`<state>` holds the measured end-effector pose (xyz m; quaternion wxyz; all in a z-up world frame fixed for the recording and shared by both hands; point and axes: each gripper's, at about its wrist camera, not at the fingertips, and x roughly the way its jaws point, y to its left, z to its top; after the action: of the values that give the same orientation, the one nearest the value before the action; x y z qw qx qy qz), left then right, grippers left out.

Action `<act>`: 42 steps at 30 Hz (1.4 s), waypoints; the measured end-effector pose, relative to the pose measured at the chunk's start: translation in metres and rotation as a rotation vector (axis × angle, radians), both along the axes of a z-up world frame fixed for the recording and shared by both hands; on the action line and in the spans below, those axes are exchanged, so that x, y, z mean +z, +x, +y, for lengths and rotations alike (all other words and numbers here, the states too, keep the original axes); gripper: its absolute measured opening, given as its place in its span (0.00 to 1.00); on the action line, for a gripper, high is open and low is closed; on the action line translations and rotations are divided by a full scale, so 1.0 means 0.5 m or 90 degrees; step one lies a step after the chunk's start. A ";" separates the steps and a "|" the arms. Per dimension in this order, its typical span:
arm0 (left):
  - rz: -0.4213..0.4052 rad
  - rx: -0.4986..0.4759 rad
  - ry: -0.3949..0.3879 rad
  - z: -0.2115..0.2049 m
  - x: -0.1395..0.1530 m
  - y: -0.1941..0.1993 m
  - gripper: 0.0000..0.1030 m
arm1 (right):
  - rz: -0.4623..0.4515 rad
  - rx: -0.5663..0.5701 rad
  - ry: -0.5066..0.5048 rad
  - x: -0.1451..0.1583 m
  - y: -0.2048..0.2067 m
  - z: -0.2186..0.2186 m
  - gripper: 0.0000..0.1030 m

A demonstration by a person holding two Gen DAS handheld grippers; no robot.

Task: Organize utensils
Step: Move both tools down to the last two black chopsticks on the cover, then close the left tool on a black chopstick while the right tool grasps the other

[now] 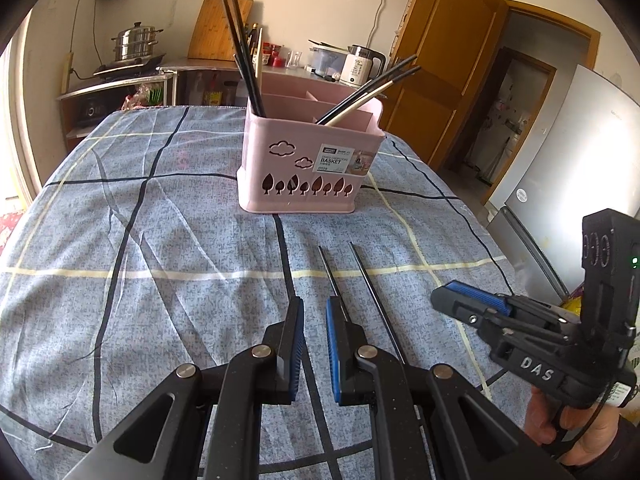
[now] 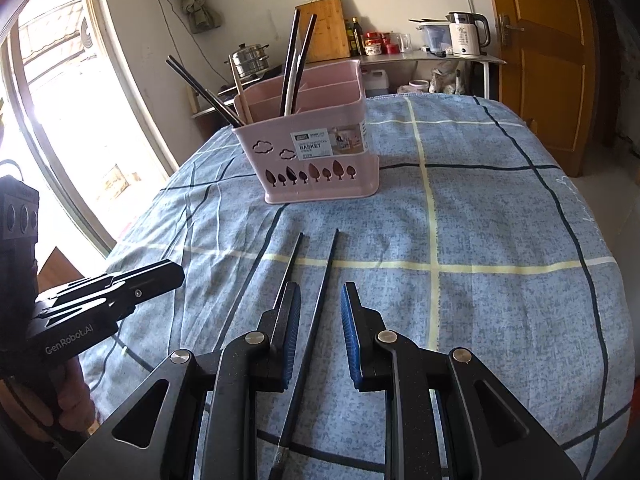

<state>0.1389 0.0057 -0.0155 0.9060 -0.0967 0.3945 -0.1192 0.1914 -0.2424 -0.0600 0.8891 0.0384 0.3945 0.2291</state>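
Observation:
Two black chopsticks lie side by side on the blue checked tablecloth, one close by my left gripper's right finger and one further right. My left gripper hovers just above the cloth, almost closed, with a thin gap and nothing in it. The right-hand chopstick runs under the gap of my right gripper, which stands open; its pads do not touch the stick. The other chopstick lies just left of that gripper. Beyond them stands a pink basket holding several chopsticks.
The table's right edge drops off near a grey fridge and a wooden door. Behind the table is a counter with a kettle, a steel pot and a cutting board. A window lies left.

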 end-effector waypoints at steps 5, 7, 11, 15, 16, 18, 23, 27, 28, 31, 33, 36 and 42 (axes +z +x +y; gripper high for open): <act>0.016 0.003 -0.010 0.004 -0.014 0.011 0.10 | 0.032 0.008 -0.021 -0.038 0.023 0.027 0.21; 0.019 0.003 -0.013 0.004 -0.017 0.017 0.10 | 0.045 0.014 -0.026 -0.052 0.032 0.036 0.21; 0.027 -0.002 -0.018 -0.003 -0.024 0.031 0.10 | 0.062 0.021 -0.038 -0.073 0.045 0.049 0.18; 0.040 -0.014 -0.023 -0.018 -0.036 0.051 0.10 | 0.066 0.024 -0.046 -0.082 0.045 0.044 0.07; 0.046 -0.019 -0.025 -0.023 -0.041 0.059 0.10 | 0.066 0.022 -0.046 -0.082 0.045 0.040 0.06; 0.055 -0.024 -0.026 -0.034 -0.051 0.073 0.10 | 0.065 0.016 -0.050 -0.080 0.046 0.027 0.06; 0.087 -0.032 -0.027 -0.060 -0.084 0.111 0.10 | 0.072 0.006 -0.049 -0.078 0.046 -0.012 0.06; 0.105 -0.030 -0.020 -0.080 -0.103 0.143 0.10 | 0.080 0.000 -0.045 -0.076 0.051 -0.036 0.06; 0.108 -0.030 -0.017 -0.084 -0.105 0.150 0.10 | 0.082 -0.002 -0.044 -0.075 0.054 -0.040 0.06; 0.113 -0.025 -0.003 -0.094 -0.111 0.166 0.10 | 0.079 -0.019 -0.041 -0.070 0.062 -0.050 0.07; 0.110 -0.023 0.003 -0.099 -0.112 0.173 0.10 | 0.076 -0.028 -0.032 -0.066 0.071 -0.057 0.07; 0.105 -0.020 0.010 -0.104 -0.113 0.179 0.10 | 0.076 -0.038 -0.032 -0.066 0.092 -0.059 0.08; 0.094 -0.018 0.019 -0.108 -0.116 0.189 0.10 | 0.088 -0.035 -0.043 -0.078 0.133 -0.043 0.08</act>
<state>0.2333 -0.0485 -0.0737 0.8740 -0.0859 0.4635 -0.1183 0.2577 -0.2638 -0.0992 0.8665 0.0350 0.4610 0.1881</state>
